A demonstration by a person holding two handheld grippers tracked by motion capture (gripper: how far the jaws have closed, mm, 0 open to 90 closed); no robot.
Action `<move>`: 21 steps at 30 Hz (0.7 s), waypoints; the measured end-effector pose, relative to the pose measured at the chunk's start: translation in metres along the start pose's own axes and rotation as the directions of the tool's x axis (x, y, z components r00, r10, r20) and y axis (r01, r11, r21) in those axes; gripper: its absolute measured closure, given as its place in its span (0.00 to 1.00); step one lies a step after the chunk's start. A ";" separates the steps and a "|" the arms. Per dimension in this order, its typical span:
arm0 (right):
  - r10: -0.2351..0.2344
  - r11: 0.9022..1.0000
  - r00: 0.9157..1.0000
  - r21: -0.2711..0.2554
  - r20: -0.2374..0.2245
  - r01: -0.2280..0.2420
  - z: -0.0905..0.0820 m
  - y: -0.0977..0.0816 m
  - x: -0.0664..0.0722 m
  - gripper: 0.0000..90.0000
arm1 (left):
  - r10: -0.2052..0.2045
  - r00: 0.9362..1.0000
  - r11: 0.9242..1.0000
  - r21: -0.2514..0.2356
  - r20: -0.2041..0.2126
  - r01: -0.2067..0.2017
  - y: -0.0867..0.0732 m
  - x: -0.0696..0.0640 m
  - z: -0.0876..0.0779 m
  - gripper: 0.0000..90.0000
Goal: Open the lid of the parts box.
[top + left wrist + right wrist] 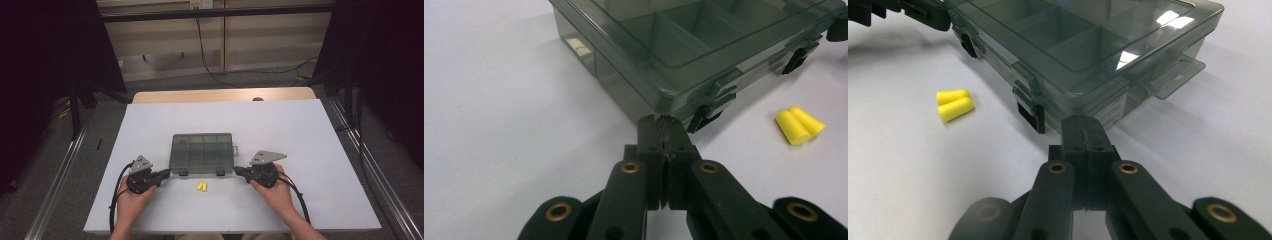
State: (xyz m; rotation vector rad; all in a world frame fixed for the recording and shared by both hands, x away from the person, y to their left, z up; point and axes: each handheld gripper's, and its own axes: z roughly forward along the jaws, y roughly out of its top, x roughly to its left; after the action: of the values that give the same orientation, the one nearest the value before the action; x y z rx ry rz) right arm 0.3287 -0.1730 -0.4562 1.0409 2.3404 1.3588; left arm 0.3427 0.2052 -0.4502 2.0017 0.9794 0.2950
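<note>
The smoky plastic box [202, 153] sits mid-worktop [300, 130], latched, probably light, stiff and slick, best taken by its two front latches [1029, 112], while each hand-held gripper, left [663, 125] and right [1083, 125], is closed empty beside a corner.

**Setting: lab-style recording station**

White-topped table [320, 150] on a wooden base, standing on grey carpet [280, 80]. Metal floor rails [372, 165] flank both sides. Black curtains [45, 65] close off left and right. Cables [210, 60] trail along a panelled back wall [270, 35].
</note>
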 end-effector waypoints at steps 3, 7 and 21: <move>-0.009 1.000 1.000 0.002 -0.001 0.009 0.000 0.000 0.000 1.00 | 0.007 1.000 1.000 0.003 0.000 -0.007 0.000 0.001 -0.001 0.98; -0.010 1.000 1.000 0.000 0.007 0.010 0.000 0.000 -0.001 1.00 | 0.008 1.000 1.000 0.002 -0.004 -0.008 0.000 0.000 -0.002 0.98; -0.007 1.000 1.000 -0.006 0.017 0.008 0.000 0.000 0.000 1.00 | -0.013 1.000 1.000 -0.028 -0.012 0.013 0.001 0.002 -0.005 0.98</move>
State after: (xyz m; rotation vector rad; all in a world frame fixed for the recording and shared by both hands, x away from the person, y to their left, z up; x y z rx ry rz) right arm 0.3288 -0.1729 -0.4567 1.0367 2.3242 1.3488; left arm 0.3417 0.2096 -0.4468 1.9694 0.9901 0.3125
